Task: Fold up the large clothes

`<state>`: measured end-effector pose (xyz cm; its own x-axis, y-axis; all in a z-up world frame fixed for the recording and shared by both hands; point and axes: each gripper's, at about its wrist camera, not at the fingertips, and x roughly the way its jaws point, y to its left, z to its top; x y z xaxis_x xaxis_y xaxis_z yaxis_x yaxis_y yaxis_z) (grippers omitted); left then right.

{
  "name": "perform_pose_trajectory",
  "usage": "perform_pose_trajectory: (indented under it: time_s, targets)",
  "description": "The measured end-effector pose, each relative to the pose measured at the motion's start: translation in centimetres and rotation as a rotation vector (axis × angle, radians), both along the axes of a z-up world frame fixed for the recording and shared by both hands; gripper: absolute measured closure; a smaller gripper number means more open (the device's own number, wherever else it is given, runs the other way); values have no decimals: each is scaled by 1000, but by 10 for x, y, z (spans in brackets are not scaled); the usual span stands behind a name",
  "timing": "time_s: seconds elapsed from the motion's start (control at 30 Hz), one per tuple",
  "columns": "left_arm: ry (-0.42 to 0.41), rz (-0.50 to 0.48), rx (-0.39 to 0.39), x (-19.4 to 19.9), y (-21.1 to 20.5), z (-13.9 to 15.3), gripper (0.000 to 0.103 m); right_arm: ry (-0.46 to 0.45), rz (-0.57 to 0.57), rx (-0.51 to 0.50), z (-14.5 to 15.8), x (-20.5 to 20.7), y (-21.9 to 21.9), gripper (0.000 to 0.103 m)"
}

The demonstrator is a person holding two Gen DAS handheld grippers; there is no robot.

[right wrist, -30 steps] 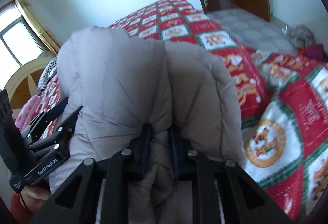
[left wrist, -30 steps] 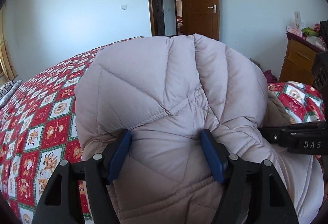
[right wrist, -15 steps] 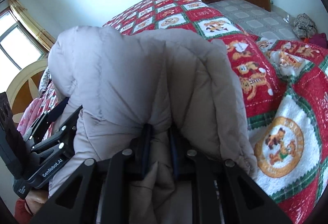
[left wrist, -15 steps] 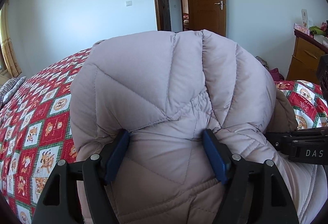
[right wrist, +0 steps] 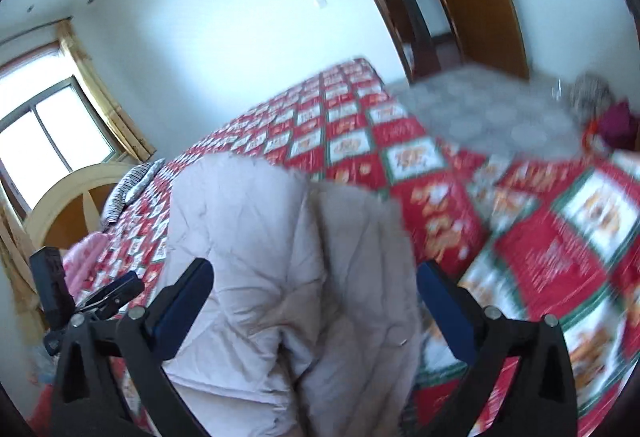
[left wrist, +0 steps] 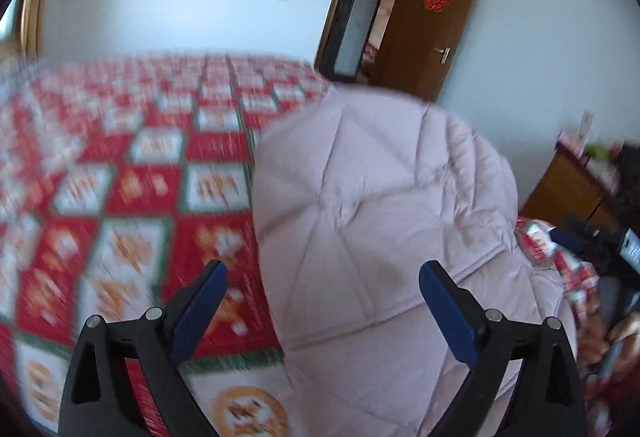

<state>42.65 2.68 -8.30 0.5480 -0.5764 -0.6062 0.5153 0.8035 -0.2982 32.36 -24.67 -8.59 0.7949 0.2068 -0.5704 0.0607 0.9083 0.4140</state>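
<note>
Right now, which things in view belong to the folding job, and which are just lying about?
Job:
puffer jacket
left gripper, open
right gripper, open
bed cover under the jacket

Lying about:
striped pillow
dresser
clothes heap on floor
open door

The right gripper [right wrist: 314, 291] has its blue-padded jaws spread wide, holding nothing. Between and beyond them a pale quilted down jacket [right wrist: 280, 257] lies bunched on the bed [right wrist: 540, 249], near its near edge, over the red, green and white patchwork bedspread [right wrist: 352, 141]. The left gripper [right wrist: 100, 297] shows at the jacket's left side. A striped pillow [right wrist: 132, 189] rests by the wooden headboard [right wrist: 68, 197].
</note>
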Motion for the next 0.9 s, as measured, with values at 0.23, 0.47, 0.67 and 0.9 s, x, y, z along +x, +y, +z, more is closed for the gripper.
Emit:
perform_pose_trajectory:
  time_s: [0.23, 0.47, 0.67, 0.9]
  targets:
    - [218, -53, -220, 20, -5, -45, 2, 223, 145, 14, -53, 57, 0, 0]
    - [280, -142, -279, 48, -16, -64, 1, 309, 299, 209, -89, 104, -4, 0]
    - [270, -199, -313, 45, -18, -61, 2, 299, 345, 299, -91, 99, 13, 0]
    - [236, -268, -352, -15, 16, -28, 2, 272, 465, 515, -83, 21, 66, 11]
